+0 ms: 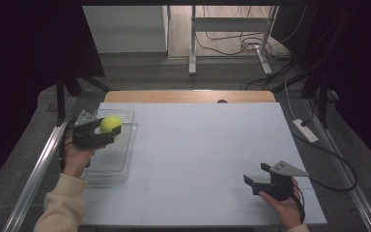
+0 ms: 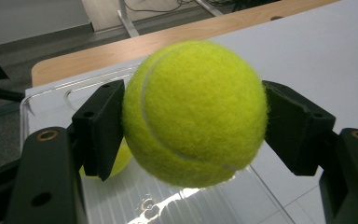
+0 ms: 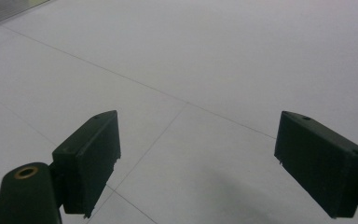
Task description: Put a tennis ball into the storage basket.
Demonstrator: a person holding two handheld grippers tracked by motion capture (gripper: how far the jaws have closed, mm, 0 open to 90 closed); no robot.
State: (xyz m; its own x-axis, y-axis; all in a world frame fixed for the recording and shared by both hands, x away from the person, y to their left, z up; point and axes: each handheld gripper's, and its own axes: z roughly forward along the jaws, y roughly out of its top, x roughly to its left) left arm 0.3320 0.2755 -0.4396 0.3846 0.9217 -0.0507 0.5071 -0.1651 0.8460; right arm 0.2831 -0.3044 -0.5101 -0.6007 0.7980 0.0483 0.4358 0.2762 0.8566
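Tennis ball (image 2: 193, 112) clamped by left gripper (image 1: 107, 130), left of frame, over clear bin (image 1: 125, 162); second ball possibly beneath; lower gently. Right gripper (image 3: 198, 163) wide, idle.

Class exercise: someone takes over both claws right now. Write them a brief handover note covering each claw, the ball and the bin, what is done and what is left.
Left claw: shut on the tennis ball, held above the clear plastic bin at the table's left edge.
Right claw: open, holding nothing, low over the white tabletop at the near right.
Done: ball gripped and lifted.
In the bin: something yellow-green shows behind the left jaw, possibly a second ball.
Left: probably lower and release the ball into the bin.
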